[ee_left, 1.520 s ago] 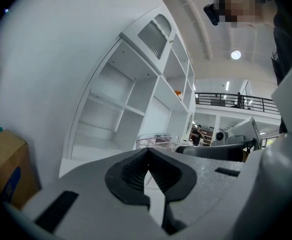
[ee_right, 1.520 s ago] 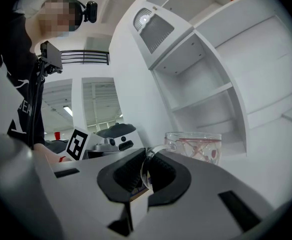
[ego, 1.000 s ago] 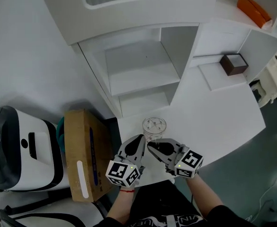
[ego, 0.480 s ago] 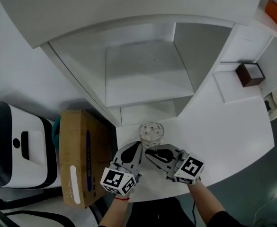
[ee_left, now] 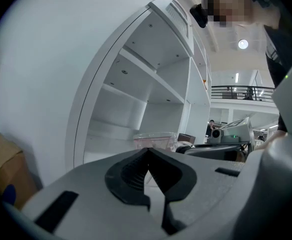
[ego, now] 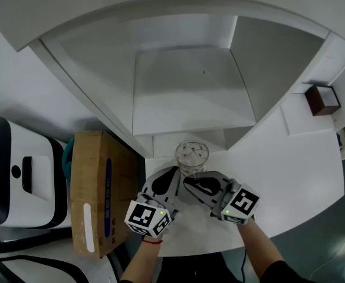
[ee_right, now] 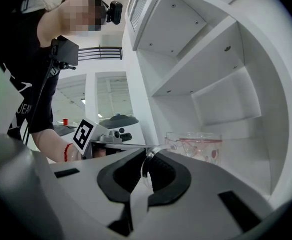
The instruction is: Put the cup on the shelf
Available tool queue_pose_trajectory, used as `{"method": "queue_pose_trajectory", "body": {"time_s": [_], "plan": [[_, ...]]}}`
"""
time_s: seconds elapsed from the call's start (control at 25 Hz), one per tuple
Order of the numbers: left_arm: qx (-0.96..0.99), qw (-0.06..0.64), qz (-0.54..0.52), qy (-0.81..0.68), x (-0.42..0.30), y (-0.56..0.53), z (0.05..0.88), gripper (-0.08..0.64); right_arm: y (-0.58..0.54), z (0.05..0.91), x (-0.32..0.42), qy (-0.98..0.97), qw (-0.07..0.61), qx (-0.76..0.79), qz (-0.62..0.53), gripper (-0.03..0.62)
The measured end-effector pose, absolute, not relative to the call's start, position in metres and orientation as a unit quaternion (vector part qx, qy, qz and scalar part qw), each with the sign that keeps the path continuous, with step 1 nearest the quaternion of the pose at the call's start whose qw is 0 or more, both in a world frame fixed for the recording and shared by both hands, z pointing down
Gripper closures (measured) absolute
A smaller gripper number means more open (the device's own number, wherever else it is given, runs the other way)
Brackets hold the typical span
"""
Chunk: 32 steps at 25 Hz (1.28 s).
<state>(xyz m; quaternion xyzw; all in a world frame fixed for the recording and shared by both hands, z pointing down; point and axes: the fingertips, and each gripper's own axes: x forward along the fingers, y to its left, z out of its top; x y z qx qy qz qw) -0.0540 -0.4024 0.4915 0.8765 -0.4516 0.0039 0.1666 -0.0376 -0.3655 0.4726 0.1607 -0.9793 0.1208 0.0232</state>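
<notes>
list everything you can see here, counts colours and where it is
cup: 1, clear with red print, on the table in front of the shelf unit, its handle in the right gripper
shelf unit: 1, white, behind the cup, the compartments in view bare
table: 1, white, under the cup
cardboard box: 1, brown, left of the table
machine: 1, white and black, far left
small box: 1, dark brown, on a ledge at right
teal item: 1, mostly hidden behind the cardboard box
left gripper: 1, grey, jaws together, empty, beside the cup
right gripper: 1, grey, closed on the cup's handle
</notes>
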Motion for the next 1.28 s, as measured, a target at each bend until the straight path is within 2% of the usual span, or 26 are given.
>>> {"method": "queue_pose_trajectory", "body": {"time_s": [0.76,1.28], "plan": [[0.866,0.175,-0.006,-0.469,-0.061,-0.426,0.502,0.554,-0.390,0.485,-0.044,-0.981,0.009,0.157,0.115,0.580],[0.869,0.178,-0.004,-0.462,-0.056,-0.429,0.505,0.554,-0.399,0.502,-0.046,-0.983,0.038,0.157,0.093,0.581]]}}
